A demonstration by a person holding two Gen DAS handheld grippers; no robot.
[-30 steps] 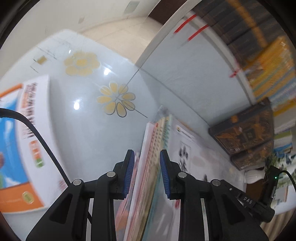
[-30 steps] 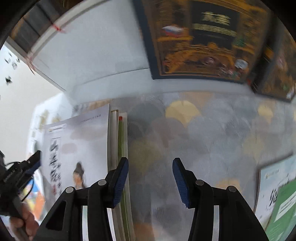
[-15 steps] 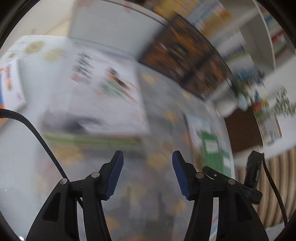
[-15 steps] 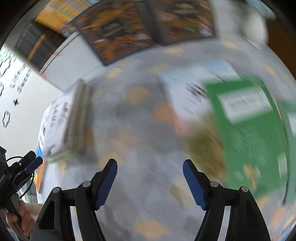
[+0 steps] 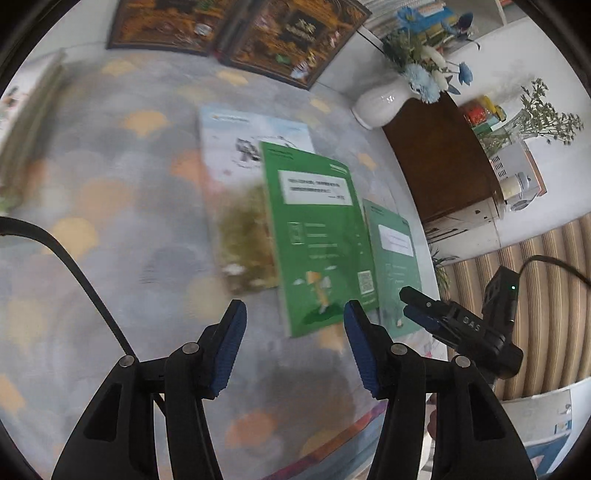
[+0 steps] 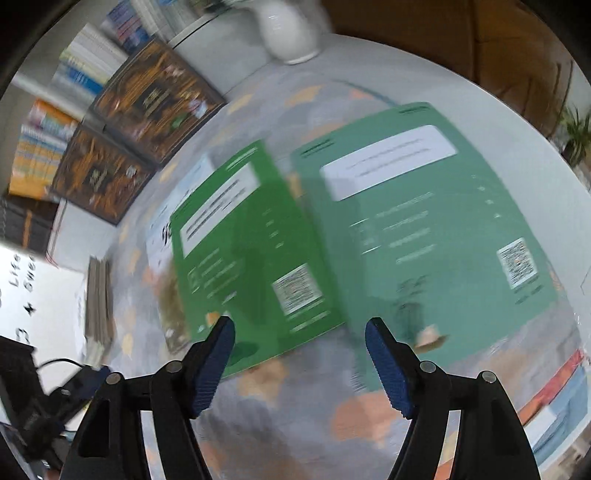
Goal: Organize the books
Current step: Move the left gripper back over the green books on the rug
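Bench (image 5: 110, 206): broad surface under a grey cloth with orange scallops, backed by a bookshelf (image 6: 44, 147).
Dark ornate volumes (image 5: 236, 33): two, leaning at the far edge below the shelf.
Pale green book (image 6: 436, 229): lying flat, rightmost.
Bright green book (image 5: 314, 236): flat, overlapping a white book (image 5: 240, 147) beneath it and touching the pale green one.
Stacked books (image 6: 98, 295): pile at far left, well apart from the loose three.
White vase (image 5: 380, 103): holds blue flowers; the only container in view.
Left claw (image 5: 293, 347): jaws apart, empty, near the bright green book's lower edge.
Right claw (image 6: 299, 365): jaws apart, empty, just short of both green covers.
Step, judged: reaching for the next loose book. Next move calls for lifting a cover edge, since the books lie flat.
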